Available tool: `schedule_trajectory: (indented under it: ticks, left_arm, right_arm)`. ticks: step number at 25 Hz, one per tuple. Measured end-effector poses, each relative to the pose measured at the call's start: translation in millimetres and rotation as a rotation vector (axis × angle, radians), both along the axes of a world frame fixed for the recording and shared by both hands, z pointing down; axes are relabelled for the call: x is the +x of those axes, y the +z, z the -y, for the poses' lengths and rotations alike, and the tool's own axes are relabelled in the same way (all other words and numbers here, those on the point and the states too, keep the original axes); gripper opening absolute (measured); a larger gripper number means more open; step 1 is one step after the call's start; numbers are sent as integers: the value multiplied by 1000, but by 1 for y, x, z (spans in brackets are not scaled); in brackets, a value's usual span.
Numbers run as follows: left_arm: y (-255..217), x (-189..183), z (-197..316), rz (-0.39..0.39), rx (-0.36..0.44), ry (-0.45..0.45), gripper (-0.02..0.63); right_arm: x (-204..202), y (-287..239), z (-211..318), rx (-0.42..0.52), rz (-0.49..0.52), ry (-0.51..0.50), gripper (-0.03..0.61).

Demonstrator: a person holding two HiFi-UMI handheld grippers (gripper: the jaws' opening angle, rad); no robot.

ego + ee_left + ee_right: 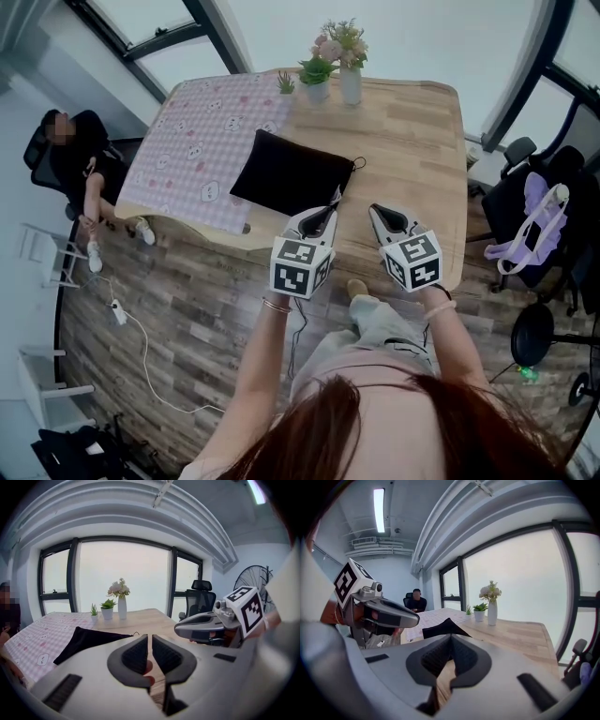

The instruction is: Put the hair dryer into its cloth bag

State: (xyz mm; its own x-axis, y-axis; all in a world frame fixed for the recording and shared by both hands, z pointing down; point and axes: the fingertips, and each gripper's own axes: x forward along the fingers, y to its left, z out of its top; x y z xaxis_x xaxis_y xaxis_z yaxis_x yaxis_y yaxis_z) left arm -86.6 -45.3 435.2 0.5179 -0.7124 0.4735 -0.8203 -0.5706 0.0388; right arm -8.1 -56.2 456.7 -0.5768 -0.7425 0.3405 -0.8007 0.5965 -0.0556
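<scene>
A black cloth bag (291,173) lies flat on the wooden table (412,141), half over a pink checked cloth (197,141); its drawstring end points right. No hair dryer shows in any view. My left gripper (326,214) hovers above the bag's near right corner, jaws shut with nothing between them (150,641). My right gripper (378,214) hangs beside it over the table's near edge, also shut and empty (451,644). The bag (84,641) lies ahead and left of the left gripper, and the bag (440,627) shows just past the right gripper's jaws.
A white vase of flowers (350,80) and two small potted plants (317,80) stand at the table's far edge. A person (80,159) sits at the left end. Office chairs (534,206) and a floor fan (539,337) stand to the right.
</scene>
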Motion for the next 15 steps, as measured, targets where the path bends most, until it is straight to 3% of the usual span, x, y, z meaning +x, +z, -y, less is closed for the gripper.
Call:
schedule_trajectory:
  ticks: [15]
  left_arm:
    - [-51, -13, -59, -16, 147, -15, 28]
  right_arm:
    - [-5, -51, -52, 114, 40, 27, 0]
